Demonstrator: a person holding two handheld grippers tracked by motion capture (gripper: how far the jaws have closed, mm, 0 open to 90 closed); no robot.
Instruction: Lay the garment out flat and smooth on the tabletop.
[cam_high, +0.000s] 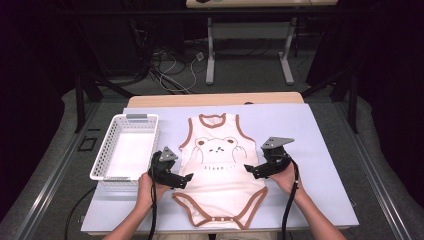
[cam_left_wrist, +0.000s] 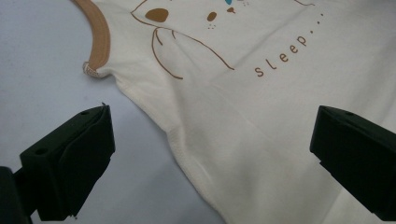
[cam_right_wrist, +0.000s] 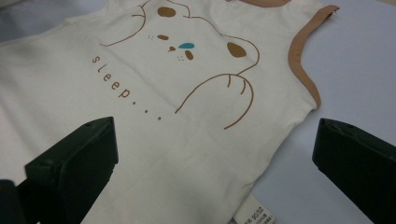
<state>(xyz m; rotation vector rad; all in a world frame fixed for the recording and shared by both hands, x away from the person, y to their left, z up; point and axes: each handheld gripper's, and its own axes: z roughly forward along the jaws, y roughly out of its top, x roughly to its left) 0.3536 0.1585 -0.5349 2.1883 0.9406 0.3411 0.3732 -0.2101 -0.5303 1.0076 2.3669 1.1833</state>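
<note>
A cream baby bodysuit (cam_high: 220, 170) with brown trim and a bear print lies flat on the pale mat (cam_high: 320, 145), neck toward the far side. My left gripper (cam_high: 187, 178) rests at the garment's left edge with its jaws wide open. In the left gripper view the bodysuit (cam_left_wrist: 243, 116) and its side seam lie between the open jaws of the left gripper (cam_left_wrist: 212, 163), untouched. My right gripper (cam_high: 248, 170) stands open at the right edge. The right gripper view has the bear print (cam_right_wrist: 196, 70) and a care label (cam_right_wrist: 254, 215) ahead of the right gripper (cam_right_wrist: 215, 172).
A white slatted basket (cam_high: 127, 147) stands on the mat left of the bodysuit, close to my left hand. The wooden table edge (cam_high: 215, 100) runs along the far side. Beyond it are table legs and cables on the floor.
</note>
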